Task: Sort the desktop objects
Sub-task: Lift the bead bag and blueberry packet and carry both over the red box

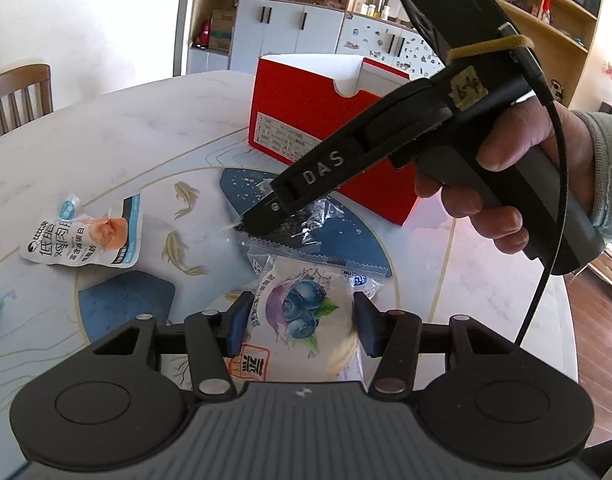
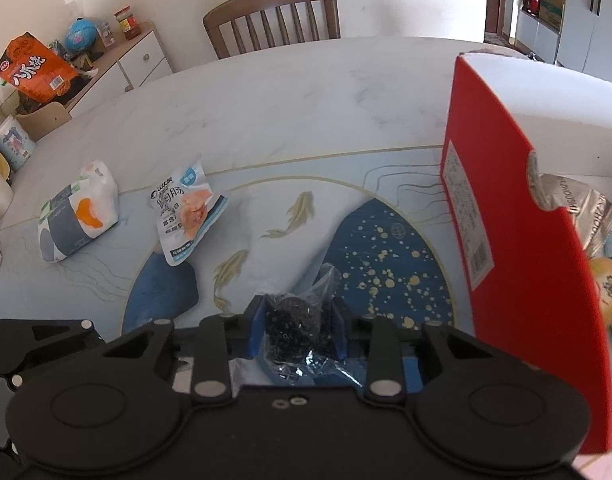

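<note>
Blueberry packet (image 1: 302, 316) between left tool (image 1: 300, 320) pads, black-bits bag (image 2: 296, 328) clamped in right tool (image 2: 298, 330)

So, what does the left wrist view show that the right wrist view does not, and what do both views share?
Only the left wrist view shows the blueberry snack packet between the left gripper fingers, and the hand that holds the right gripper.

Only the right wrist view shows the white pack with an orange mark, the items inside the red box, and the side cabinet.

Both show the red box, the chicken packet, the clear bag of dark bits in the right gripper, and the table.
</note>
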`<act>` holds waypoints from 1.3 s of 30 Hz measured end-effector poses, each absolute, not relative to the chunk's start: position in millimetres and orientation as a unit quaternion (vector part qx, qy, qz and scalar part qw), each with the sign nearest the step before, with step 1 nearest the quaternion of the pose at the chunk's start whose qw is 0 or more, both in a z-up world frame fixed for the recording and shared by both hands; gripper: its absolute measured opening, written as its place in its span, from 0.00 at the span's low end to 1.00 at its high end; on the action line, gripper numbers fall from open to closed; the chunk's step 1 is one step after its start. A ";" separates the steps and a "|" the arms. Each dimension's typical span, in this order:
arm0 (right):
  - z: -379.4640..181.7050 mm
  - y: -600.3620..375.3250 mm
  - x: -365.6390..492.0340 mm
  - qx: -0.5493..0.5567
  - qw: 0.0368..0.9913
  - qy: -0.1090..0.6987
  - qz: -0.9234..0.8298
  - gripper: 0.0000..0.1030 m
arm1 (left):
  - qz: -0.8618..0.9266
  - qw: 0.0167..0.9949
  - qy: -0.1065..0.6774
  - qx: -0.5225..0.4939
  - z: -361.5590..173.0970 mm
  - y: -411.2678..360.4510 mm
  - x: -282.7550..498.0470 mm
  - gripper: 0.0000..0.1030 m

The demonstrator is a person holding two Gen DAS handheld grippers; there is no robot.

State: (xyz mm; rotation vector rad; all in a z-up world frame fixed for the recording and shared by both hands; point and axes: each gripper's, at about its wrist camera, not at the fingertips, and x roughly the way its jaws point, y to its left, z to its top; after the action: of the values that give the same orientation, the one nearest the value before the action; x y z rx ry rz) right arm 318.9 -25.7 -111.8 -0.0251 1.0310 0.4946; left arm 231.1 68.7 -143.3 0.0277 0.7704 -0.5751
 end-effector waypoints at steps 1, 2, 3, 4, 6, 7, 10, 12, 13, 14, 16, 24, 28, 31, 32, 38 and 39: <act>-110.5 -26.3 317.7 -0.011 0.842 0.487 0.234 0.32 | -0.274 0.887 0.371 0.010 -142.1 68.9 230.0 0.50; -108.5 -27.1 316.0 -0.010 0.842 0.485 0.234 0.32 | -0.272 0.888 0.371 0.007 -140.8 69.3 228.8 0.50; -106.1 -28.0 314.0 -0.008 0.843 0.483 0.235 0.32 | -0.270 0.889 0.371 0.003 -139.3 69.6 227.5 0.50; -103.6 -28.6 312.1 -0.008 0.844 0.481 0.236 0.32 | -0.267 0.890 0.370 0.002 -137.5 69.6 225.9 0.50; -98.2 -30.2 308.5 -0.007 0.847 0.475 0.238 0.32 | -0.264 0.892 0.367 -0.001 -133.0 70.6 222.6 0.50; -95.5 -31.1 306.8 -0.005 0.848 0.473 0.238 0.32 | -0.262 0.893 0.367 -0.004 -130.6 70.8 221.2 0.50; -87.8 -34.8 301.6 0.001 0.852 0.467 0.237 0.32 | -0.250 0.895 0.368 -0.009 -122.3 71.0 216.6 0.50; -82.5 -37.5 297.7 0.007 0.854 0.463 0.238 0.32 | -0.249 0.897 0.365 -0.017 -116.4 72.0 212.5 0.50; -79.8 -38.7 295.8 0.008 0.855 0.461 0.239 0.32 | -0.247 0.898 0.364 -0.019 -113.8 72.1 210.4 0.50; -76.8 -40.0 293.6 0.010 0.856 0.458 0.240 0.32 | -0.245 0.899 0.364 -0.020 -111.4 72.1 208.2 0.50; -72.1 -42.1 290.3 0.013 0.857 0.455 0.241 0.32 | -0.242 0.899 0.363 -0.025 -106.9 72.6 205.2 0.50; -50.9 -51.9 275.5 0.024 0.864 0.444 0.236 0.32 | -0.228 0.906 0.355 -0.024 -81.8 67.5 195.1 0.50; -40.6 -60.0 266.2 0.031 0.868 0.438 0.233 0.32 | -0.227 0.909 0.349 -0.029 -68.5 62.8 191.7 0.50; -32.8 -67.2 259.6 0.034 0.871 0.432 0.231 0.32 | -0.228 0.910 0.346 -0.026 -59.7 56.9 188.8 0.50; -30.0 -70.0 256.8 0.036 0.873 0.429 0.230 0.32 | -0.228 0.910 0.345 -0.024 -56.8 54.9 187.6 0.50; -14.6 -90.6 247.6 0.048 0.881 0.414 0.225 0.32 | -0.228 0.912 0.340 -0.019 -42.8 39.9 184.8 0.50; -11.9 -94.6 246.5 0.048 0.882 0.411 0.224 0.32 | -0.227 0.913 0.339 -0.020 -40.7 37.4 185.1 0.50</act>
State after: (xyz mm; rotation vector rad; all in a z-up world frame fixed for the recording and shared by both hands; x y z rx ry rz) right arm 246.5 -94.6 -11.9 0.1009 0.8557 0.4658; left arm 185.1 37.4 -40.7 -0.0406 0.6987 -0.4682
